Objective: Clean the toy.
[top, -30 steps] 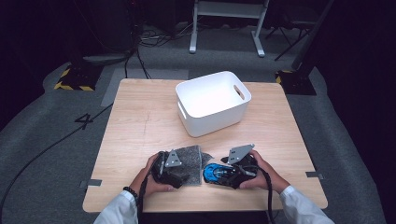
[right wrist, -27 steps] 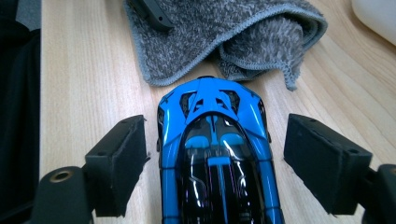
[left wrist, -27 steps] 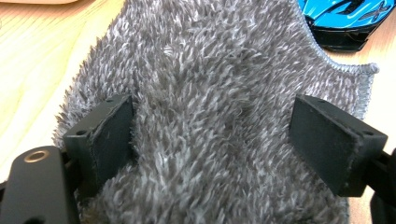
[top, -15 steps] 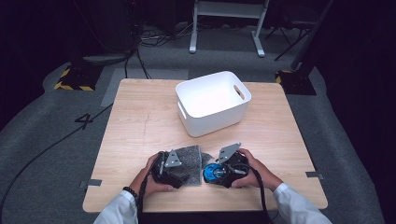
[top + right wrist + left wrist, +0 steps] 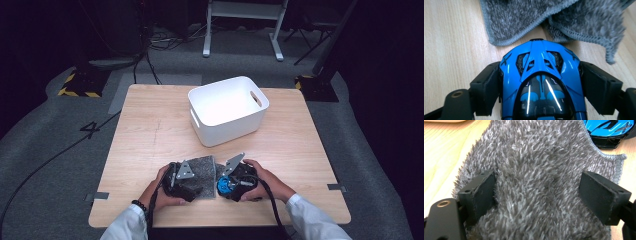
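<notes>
A grey fluffy cloth (image 5: 205, 166) lies near the table's front edge. My left gripper (image 5: 196, 185) rests on it. In the left gripper view the cloth (image 5: 536, 157) humps up between the wide jaws of the left gripper (image 5: 544, 192), and the right pad's face stands free of it. A blue toy car (image 5: 224, 186) sits just right of the cloth, with my right gripper (image 5: 223, 184) shut on it. In the right gripper view both pads press the sides of the car (image 5: 541, 82), whose nose almost touches the cloth's hem (image 5: 524, 17). The car's blue body (image 5: 609, 127) peeks past the cloth's far edge.
A white bin (image 5: 225, 131) with handle cut-outs stands on the wooden table (image 5: 150, 135) behind the hands, right of centre. A person's hands and white sleeves come in over the front edge. Cables and stand legs lie on the dark floor beyond.
My right gripper has carried the blue car to the left, up against the cloth. The left gripper and the cloth have stayed in place.
</notes>
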A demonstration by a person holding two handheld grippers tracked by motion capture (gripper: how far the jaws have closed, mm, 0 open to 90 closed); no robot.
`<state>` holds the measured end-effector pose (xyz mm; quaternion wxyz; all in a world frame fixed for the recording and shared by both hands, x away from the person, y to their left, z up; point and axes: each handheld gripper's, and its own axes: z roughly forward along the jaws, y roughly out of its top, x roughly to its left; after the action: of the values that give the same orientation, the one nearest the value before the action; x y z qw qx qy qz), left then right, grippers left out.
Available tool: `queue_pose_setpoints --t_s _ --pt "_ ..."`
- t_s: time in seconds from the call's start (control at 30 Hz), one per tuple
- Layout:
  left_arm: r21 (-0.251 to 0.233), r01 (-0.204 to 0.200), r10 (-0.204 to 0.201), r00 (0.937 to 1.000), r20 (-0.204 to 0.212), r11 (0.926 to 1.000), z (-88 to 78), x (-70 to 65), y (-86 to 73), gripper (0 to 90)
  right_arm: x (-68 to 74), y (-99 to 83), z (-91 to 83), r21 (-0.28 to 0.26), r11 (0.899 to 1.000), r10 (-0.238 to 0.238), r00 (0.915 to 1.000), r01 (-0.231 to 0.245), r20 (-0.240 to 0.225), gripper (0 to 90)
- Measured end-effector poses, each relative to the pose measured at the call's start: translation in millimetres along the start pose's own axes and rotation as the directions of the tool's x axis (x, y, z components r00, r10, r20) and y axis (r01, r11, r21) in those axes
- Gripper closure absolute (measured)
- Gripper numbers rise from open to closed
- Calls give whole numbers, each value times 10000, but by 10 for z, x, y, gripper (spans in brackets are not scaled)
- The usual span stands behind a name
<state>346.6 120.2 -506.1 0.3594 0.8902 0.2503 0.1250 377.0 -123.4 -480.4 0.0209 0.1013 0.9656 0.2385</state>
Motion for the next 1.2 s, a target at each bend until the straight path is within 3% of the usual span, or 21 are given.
queue_pose_setpoints --t_s 0.33,0.47,0.63,0.77,1.07,1.2 --pt "6 7 -7 10000 9 10000 0 1 0 156 25 24 20 152 9999 -34 9998 31 212 232" --pt "1 5 -5 10000 6 10000 0 0 0 155 20 4 6 77 9997 -245 9996 244 160 242" --pt "-11 6 -6 10000 19 10000 2 1 0 156 10 -48 -32 -269 9993 -269 9996 272 81 245" --pt "-8 10 -10 10000 15 10000 2 1 1 155 4 -110 -152 -938 9956 -40 10000 41 8 246" --pt "13 14 -14 10000 29 10000 3 3 4 156 -21 -298 -538 -2463 9689 286 9995 -236 166 249" --pt "19 15 -15 10000 35 10000 3 4 5 156 -48 -357 -709 -3280 9442 396 9989 -294 243 249"
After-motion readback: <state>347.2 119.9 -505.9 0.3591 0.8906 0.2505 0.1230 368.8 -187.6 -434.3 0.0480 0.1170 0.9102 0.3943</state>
